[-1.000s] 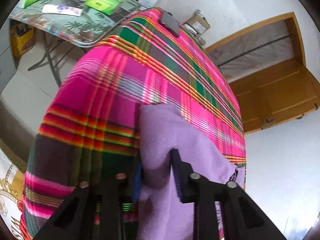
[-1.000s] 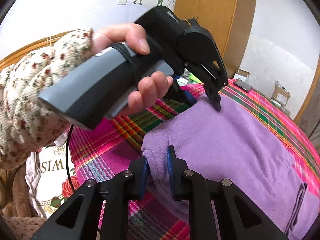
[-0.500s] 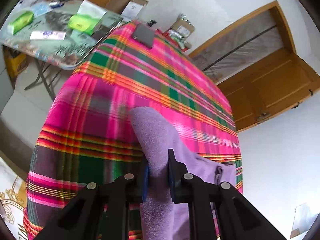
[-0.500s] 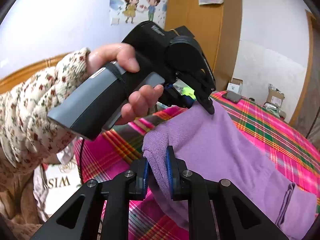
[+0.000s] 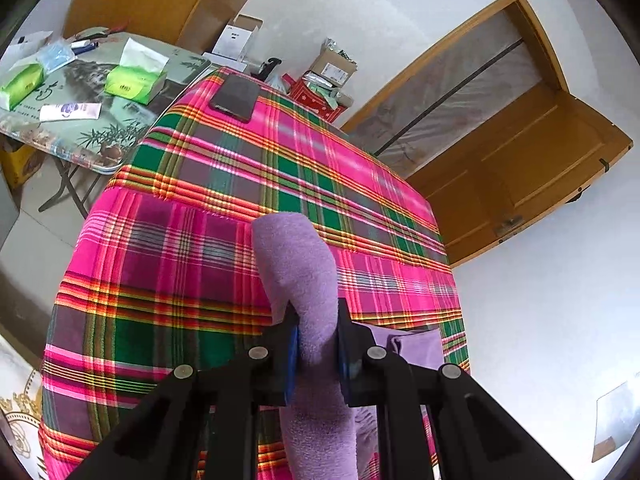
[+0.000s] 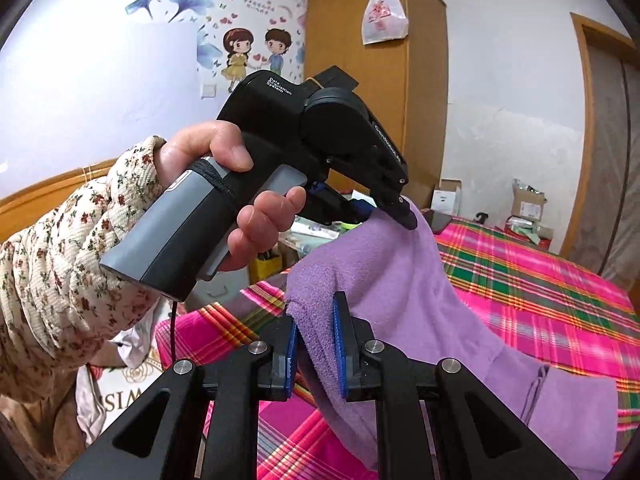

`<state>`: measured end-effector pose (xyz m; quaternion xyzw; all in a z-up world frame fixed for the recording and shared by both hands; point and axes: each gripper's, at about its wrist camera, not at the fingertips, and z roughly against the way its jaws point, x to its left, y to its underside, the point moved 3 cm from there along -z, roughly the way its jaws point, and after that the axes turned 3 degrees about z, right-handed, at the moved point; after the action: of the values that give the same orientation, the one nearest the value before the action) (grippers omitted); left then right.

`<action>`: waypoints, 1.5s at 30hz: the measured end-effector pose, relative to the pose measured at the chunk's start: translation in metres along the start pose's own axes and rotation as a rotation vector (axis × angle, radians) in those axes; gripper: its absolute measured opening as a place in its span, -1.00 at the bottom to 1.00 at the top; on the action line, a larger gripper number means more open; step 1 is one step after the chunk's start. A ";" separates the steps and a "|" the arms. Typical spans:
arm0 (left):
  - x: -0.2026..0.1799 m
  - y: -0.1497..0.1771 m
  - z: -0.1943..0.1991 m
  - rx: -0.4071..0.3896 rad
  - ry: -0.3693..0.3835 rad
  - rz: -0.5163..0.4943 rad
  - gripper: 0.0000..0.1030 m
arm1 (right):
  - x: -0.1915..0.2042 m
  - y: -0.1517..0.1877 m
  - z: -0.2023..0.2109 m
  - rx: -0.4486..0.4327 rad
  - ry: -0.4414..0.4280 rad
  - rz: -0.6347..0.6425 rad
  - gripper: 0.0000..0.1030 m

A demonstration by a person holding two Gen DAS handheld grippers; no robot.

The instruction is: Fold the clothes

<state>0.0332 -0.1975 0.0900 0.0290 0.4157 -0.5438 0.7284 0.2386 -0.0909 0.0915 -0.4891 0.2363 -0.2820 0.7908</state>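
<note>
Firmly, the left gripper is clamped on a bunched corner of the purple garment, whose fuzzy fold stands up between the blue pads and rises past the fingertips. Beyond that fold lies the pink plaid bedspread, with a dark phone at its far edge and, past the bed, a side surface carrying a green tissue box.

Seen from the right wrist, the right gripper likewise pinches the garment's near edge, its pads pressed against the cloth. Above it, the left gripper in the person's left hand holds another corner higher, so the cloth hangs taut between the two and drapes down onto the bedspread. The garment's lower part is cut off by the frame edge, so its overall shape is unclear.
</note>
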 end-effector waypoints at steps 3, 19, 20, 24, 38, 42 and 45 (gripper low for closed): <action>-0.010 -0.002 0.001 -0.007 0.005 -0.016 -0.68 | 0.001 -0.001 0.011 -0.018 0.004 -0.008 -0.69; -0.061 -0.007 -0.001 -0.018 0.037 -0.081 -0.68 | -0.025 -0.015 0.048 -0.086 0.009 -0.097 -0.69; -0.064 -0.008 -0.002 -0.017 0.041 -0.086 -0.68 | -0.027 -0.015 0.051 -0.090 0.012 -0.100 -0.70; -0.079 -0.007 -0.005 -0.010 0.048 -0.104 -0.68 | -0.035 -0.016 0.062 -0.108 0.032 -0.114 -0.69; -0.144 -0.003 -0.038 0.041 0.058 -0.185 -0.68 | -0.081 -0.009 0.110 -0.153 0.136 -0.209 -0.70; -0.160 0.000 -0.051 0.064 0.064 -0.208 -0.68 | -0.095 -0.003 0.124 -0.156 0.183 -0.224 -0.70; -0.171 0.002 -0.061 0.082 0.065 -0.225 -0.68 | -0.107 0.003 0.133 -0.156 0.209 -0.247 -0.69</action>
<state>-0.0110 -0.0345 0.1582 0.0296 0.4171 -0.6373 0.6473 0.2478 0.0676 0.1537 -0.5423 0.2763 -0.4071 0.6811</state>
